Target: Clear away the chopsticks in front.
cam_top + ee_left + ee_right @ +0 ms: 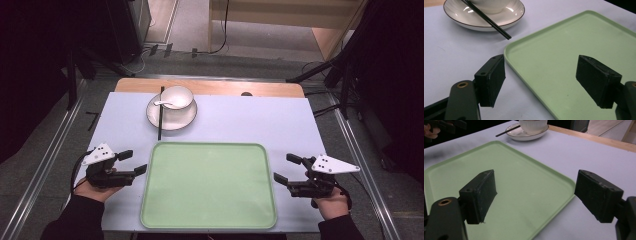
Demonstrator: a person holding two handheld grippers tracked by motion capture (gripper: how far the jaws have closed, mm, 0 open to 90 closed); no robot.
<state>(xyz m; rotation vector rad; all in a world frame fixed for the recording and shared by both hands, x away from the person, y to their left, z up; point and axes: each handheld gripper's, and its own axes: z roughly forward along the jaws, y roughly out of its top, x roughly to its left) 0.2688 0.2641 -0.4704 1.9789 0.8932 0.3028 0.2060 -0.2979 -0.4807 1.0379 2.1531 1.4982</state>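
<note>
Green plastic, the tray [208, 185] looked light, stiff and slick, best pinched at its raised side rims by the left gripper [134, 162] and right gripper [287, 168], both wide open and empty.

A: High view sits above the person's side, facing forward and down across the whole table [280, 120].

B: And the gripper views?

A: Each rides low and close, looking along its own jaws. Left faces the tray's [564, 50] near-left corner; right faces its right edge. Both share the tray [506, 170] and plate [510, 18].
</note>
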